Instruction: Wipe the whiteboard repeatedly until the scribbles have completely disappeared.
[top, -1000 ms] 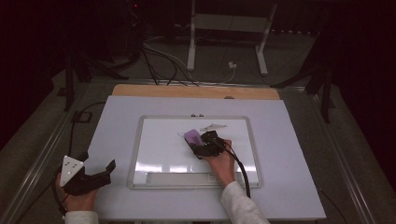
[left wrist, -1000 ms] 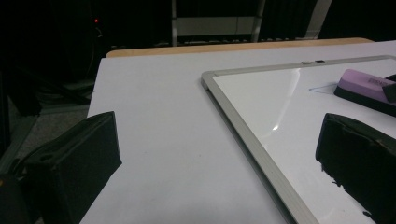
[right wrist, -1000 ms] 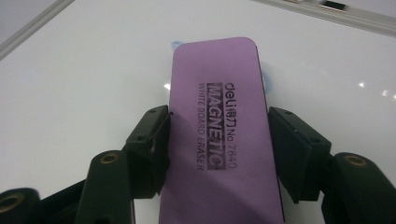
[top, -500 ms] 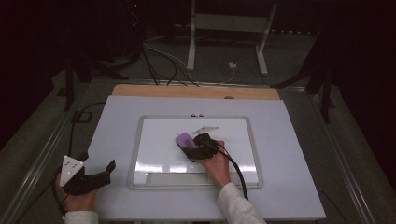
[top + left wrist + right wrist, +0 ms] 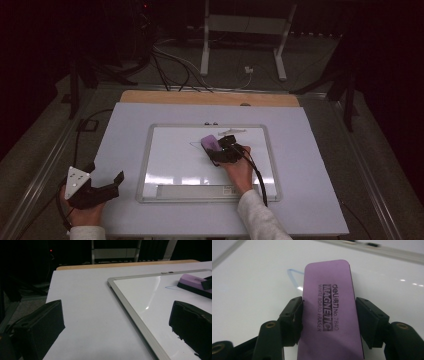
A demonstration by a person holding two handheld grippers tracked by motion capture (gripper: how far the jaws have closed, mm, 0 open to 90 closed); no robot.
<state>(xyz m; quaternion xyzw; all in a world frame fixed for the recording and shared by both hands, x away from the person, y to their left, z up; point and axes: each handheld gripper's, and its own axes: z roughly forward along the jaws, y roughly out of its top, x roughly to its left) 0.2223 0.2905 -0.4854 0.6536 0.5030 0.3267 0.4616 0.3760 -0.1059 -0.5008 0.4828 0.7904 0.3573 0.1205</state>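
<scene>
Clamping purple eraser (image 5: pixel 329 310) flat on whiteboard (image 5: pixel 249 290): right claw (image 5: pixel 328 320).

A flat purple whiteboard eraser (image 5: pixel 328 312) with black printed lettering lies face up on the whiteboard (image 5: pixel 170 160), just beside a thin blue line (image 5: pixel 293 273).

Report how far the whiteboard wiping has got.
Done: most of the whiteboard looks clean. In hand: the right gripper clamps the purple eraser flat on the board. Left: a blue line beside the eraser remains. The left gripper rests open, off the board.
</scene>
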